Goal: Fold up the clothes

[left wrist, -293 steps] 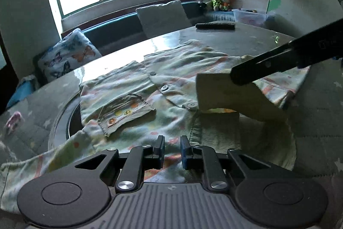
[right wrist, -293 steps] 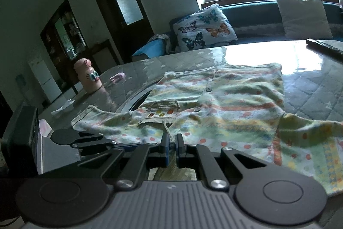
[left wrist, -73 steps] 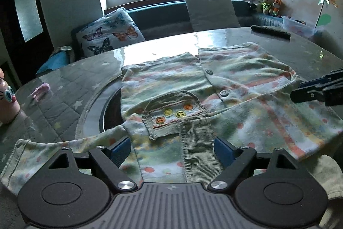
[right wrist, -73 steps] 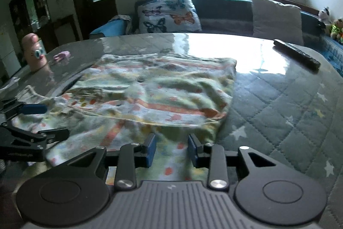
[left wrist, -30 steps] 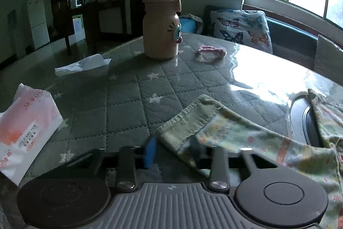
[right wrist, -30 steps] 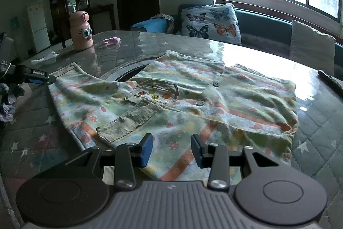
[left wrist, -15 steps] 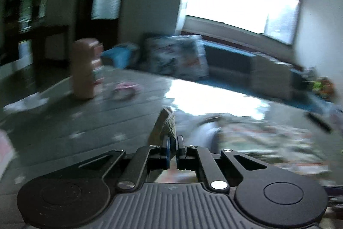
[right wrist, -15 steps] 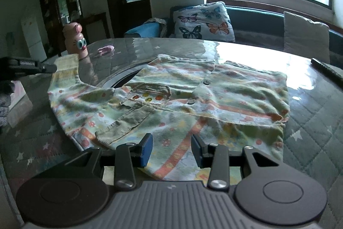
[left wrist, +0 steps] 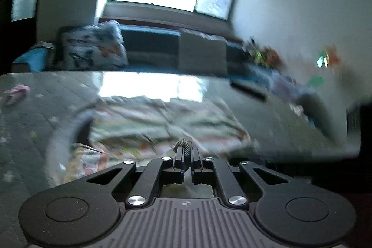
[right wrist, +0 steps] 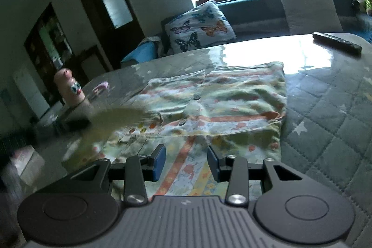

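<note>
A: Where does the garment lie, and what do your claws hold?

B: The shirt point(right wrist: 223, 106) lies spread, front up, on the quilted table point(right wrist: 337, 108), its far hem toward the window. Your left gripper point(left wrist: 186, 151) is pinched together on the sleeve cuff point(left wrist: 183, 143), whose ribbed edge stands up between the pads. Your right gripper point(right wrist: 186, 160) hovers over the near edge of the shirt with jaws apart, nothing between them.

A: What is the step in hand?

B: Judged from this, the left sleeve fold: in the right wrist view the sleeve point(right wrist: 111, 122) shows as a blurred arc lifted over the chest pocket point(right wrist: 144, 127).

A: How do you do it well?

B: Carry the cuff straight across the chest, low enough that the sleeve lays flat and does not drag the body. Aim for a crease along the shoulder line. Release only once the cuff rests on the fabric. Keep your right claw ready to pin the near edge should the shirt slide.
</note>
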`<state>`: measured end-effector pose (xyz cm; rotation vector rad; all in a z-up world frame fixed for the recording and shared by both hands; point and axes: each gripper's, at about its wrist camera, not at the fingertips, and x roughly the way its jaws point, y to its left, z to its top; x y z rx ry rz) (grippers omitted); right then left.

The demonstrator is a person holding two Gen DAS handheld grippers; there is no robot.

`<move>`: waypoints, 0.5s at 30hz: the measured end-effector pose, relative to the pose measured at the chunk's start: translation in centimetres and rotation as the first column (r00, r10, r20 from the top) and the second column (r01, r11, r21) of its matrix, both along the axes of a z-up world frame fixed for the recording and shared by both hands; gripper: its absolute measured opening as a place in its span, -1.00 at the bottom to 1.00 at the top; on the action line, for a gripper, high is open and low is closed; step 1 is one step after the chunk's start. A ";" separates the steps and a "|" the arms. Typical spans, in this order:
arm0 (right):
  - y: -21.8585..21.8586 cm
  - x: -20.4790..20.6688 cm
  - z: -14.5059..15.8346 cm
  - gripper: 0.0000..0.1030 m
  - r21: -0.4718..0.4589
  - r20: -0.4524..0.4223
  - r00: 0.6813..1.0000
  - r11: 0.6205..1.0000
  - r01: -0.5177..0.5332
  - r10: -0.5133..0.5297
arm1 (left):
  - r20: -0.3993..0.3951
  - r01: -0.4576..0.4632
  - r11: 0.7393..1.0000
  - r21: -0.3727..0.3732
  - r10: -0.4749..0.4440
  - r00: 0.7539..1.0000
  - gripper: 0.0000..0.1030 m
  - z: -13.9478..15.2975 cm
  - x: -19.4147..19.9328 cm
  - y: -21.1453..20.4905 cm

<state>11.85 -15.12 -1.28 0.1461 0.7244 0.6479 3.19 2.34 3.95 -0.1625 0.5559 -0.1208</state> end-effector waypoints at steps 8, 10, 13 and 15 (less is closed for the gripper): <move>0.5 0.4 -0.1 -0.25 0.023 -0.027 0.999 1.000 -0.021 0.022 | -0.078 0.089 0.994 0.065 -0.084 0.993 -0.63 -2.6 0.3 -1.7; 1.2 0.5 -0.3 -0.25 0.020 -0.040 0.998 0.999 -0.043 0.043 | -0.077 0.090 0.993 0.082 -0.084 0.994 -0.26 -2.8 0.1 -1.4; 2.4 0.5 -0.8 -0.25 0.008 -0.055 0.996 0.997 -0.072 0.073 | -0.067 0.081 0.992 0.102 -0.074 0.995 -0.09 -2.7 -0.3 -0.6; 3.2 0.5 -1.1 -0.29 -0.003 -0.066 0.994 0.996 -0.088 0.088 | -0.057 0.064 0.991 0.115 -0.058 0.997 0.08 -2.6 -0.7 0.1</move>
